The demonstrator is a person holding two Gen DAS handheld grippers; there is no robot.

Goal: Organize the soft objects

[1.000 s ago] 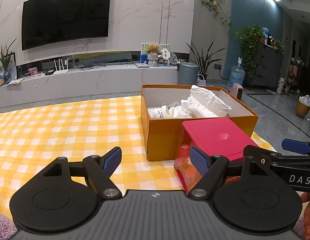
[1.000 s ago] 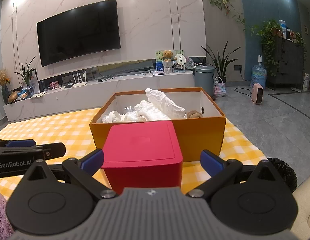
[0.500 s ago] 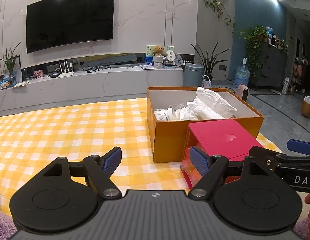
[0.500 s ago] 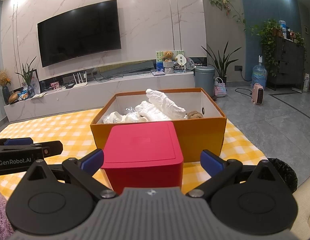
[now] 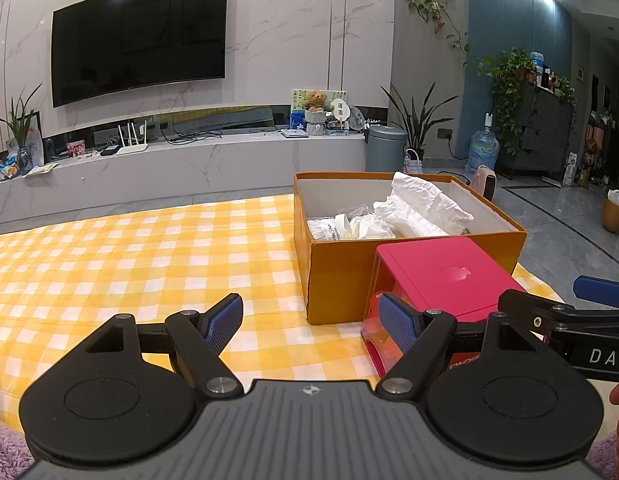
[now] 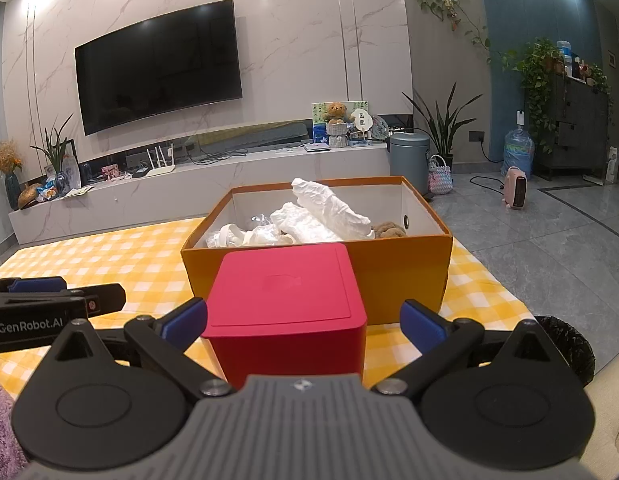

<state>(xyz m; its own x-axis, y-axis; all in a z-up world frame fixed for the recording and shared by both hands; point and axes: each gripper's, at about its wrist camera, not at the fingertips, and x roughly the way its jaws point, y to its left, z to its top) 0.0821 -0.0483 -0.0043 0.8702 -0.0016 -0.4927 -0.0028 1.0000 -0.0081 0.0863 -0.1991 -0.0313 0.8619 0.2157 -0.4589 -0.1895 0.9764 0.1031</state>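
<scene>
Orange box (image 6: 405,272), long axis crosswise, white soft items (image 6: 329,210) heaped inside, red container (image 6: 287,306) set against its near wall; left gripper (image 5: 311,322) and right gripper (image 6: 303,322) held wide apart, nothing gripped

Yellow checked cloth (image 5: 149,264) covers the whole surface. Sitting right on it: an orange box (image 6: 405,268) with white soft stuff inside, and a red box (image 6: 285,308) just in front, looks like touching.

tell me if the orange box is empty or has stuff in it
Not empty: the open orange box holds crumpled white soft items and something brown.
</scene>
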